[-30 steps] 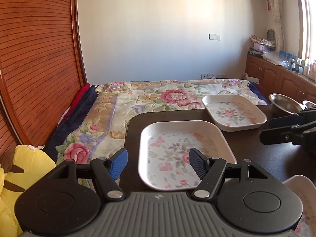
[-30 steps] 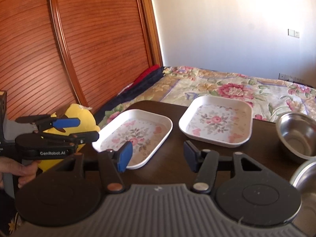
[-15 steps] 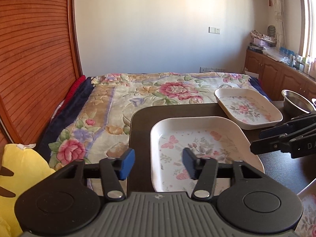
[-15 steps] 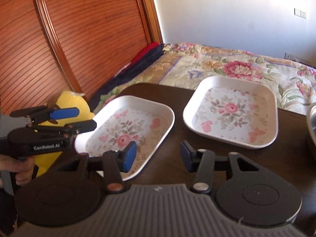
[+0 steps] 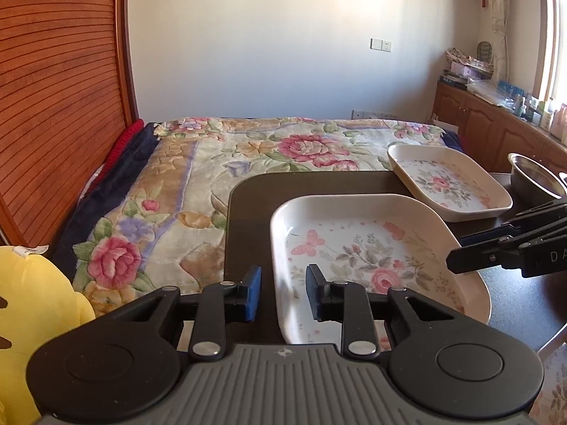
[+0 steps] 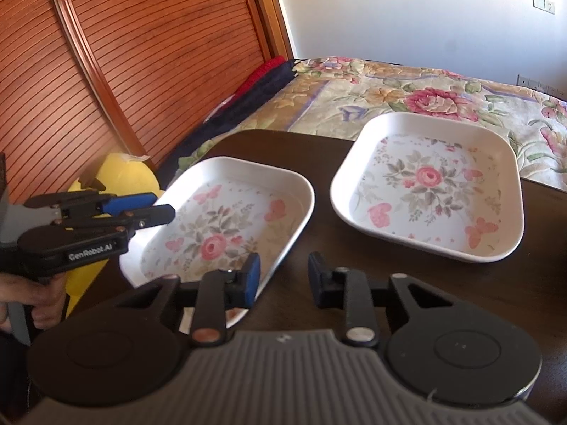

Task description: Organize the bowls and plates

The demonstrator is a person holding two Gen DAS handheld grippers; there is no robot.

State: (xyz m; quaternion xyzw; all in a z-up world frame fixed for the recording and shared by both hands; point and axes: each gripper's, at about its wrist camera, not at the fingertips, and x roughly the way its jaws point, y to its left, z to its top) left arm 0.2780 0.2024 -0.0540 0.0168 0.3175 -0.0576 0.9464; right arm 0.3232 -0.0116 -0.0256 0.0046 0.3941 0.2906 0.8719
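Both grippers now sit closer to the near floral plate [image 5: 372,248]. The left gripper [image 5: 283,292] straddles its left rim and the right gripper [image 6: 283,276] its right rim, both with jaws just narrowed but not gripping.

steel bowl [image 5: 535,180] cut off at right edge; near plate's [image 5: 372,255] front rim hidden behind left gripper [image 5: 282,295]

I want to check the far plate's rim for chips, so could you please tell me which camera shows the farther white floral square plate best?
The right wrist view: the farther white floral square plate appears whole, seen from above. The left wrist view shows it smaller, at a shallow angle.
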